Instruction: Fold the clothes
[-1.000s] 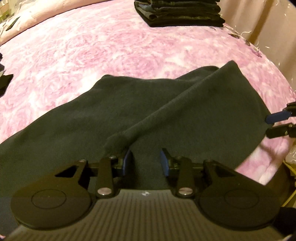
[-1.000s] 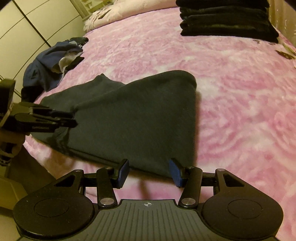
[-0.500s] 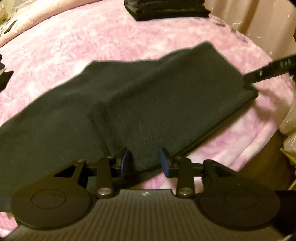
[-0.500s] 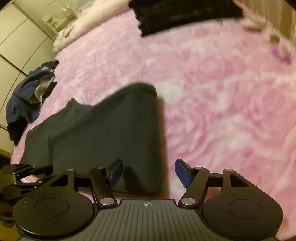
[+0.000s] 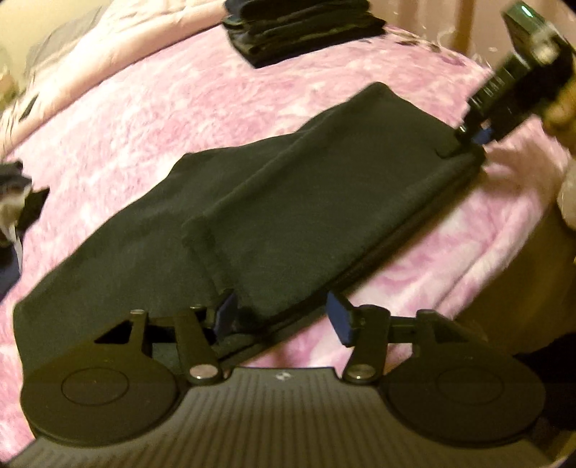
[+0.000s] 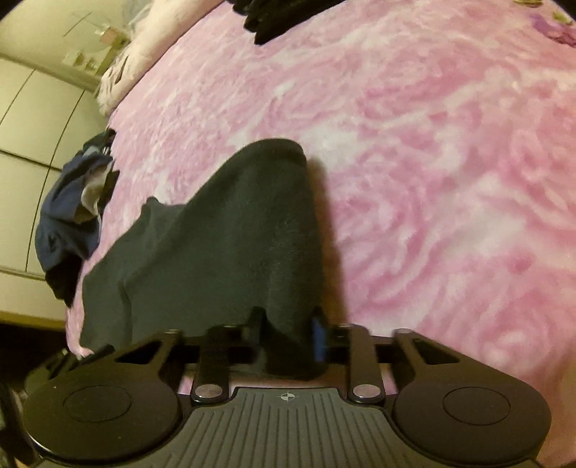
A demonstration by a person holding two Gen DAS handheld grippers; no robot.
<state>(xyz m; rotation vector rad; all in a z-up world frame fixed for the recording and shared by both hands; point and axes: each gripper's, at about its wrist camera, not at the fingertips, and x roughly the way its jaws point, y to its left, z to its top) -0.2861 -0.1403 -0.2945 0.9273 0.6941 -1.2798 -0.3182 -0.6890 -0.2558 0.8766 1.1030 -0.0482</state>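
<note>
1. The dark fleece garment [image 5: 288, 216] lies folded lengthwise on the pink bed [image 5: 144, 108], its long axis parallel to the bed's near edge.
2. The right gripper [image 6: 286, 333] pinches the garment's end between its jaws; half a second ago they were spread.
3. The left gripper [image 5: 282, 316] has its jaws spread wider than before, over the garment's near edge.
4. A stack of folded dark clothes [image 5: 302, 28] sits at the far side.

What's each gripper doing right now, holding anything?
Left gripper: open, fingers astride the near edge of the dark garment, not clamped.
Right gripper: shut on the dark garment's corner, lifting it.
</note>
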